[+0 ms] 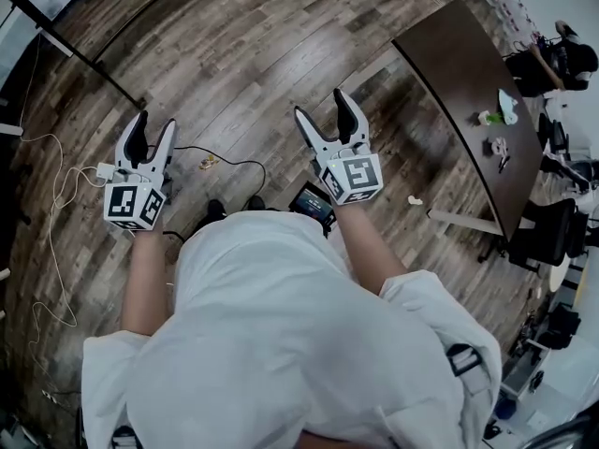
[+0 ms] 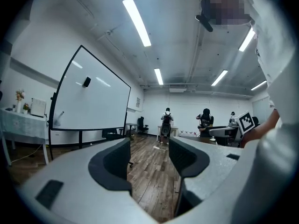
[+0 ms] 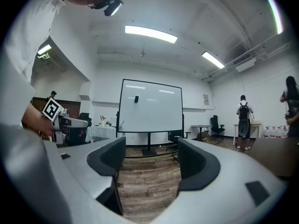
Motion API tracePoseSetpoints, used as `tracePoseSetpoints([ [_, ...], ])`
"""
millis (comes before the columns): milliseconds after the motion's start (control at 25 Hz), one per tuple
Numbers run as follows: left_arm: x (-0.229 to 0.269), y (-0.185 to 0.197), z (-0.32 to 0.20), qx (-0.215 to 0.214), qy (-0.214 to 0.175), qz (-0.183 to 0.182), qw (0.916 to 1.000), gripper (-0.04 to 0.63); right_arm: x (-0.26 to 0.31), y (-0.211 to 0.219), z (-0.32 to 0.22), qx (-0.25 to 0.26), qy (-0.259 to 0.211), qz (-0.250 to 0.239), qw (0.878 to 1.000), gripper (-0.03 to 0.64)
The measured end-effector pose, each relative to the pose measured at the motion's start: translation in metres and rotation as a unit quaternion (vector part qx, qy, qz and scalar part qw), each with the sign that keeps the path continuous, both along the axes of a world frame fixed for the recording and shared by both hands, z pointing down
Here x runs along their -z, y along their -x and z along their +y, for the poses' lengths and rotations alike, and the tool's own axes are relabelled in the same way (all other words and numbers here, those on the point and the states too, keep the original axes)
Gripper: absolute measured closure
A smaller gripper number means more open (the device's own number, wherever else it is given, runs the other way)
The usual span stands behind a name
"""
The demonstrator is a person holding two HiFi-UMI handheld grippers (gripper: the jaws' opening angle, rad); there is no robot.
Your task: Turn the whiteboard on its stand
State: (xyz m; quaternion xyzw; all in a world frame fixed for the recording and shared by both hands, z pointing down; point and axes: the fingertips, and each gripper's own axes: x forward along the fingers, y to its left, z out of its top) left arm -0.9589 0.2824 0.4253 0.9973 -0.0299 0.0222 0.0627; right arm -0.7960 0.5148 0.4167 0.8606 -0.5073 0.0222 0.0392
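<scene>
The whiteboard (image 3: 150,106) stands upright on its black stand (image 3: 149,149) across the room, well ahead of my right gripper (image 3: 150,155) and facing it. In the left gripper view the whiteboard (image 2: 93,99) appears at an angle, off to the left of my left gripper (image 2: 149,155). Both grippers are held level in front of the person's body and far from the board. The left gripper (image 1: 154,127) and the right gripper (image 1: 325,108) are open, with only the wooden floor showing between their jaws.
A long dark table (image 1: 468,92) with small items runs along the right, with office chairs (image 1: 547,232) beside it. White and black cables (image 1: 56,204) lie on the floor at the left. Other people (image 2: 167,122) stand at the far end. A cloth-covered table (image 2: 23,125) is left of the board.
</scene>
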Motion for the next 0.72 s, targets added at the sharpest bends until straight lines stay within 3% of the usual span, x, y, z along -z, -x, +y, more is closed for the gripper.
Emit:
tracePoseSetpoints([
  [440,-0.007,-0.026,0.033,0.005,0.004,-0.004,1.0,0.353,-0.016,-0.027,0.031,-0.003,-0.012,-0.012,1.0,0.281],
  [720,-0.019,-0.057,0.012,0.006,0.014,-0.008,0.9999,0.353,-0.032,-0.059,0.018,-0.006,-0.003,-0.026,1.0,0.281],
])
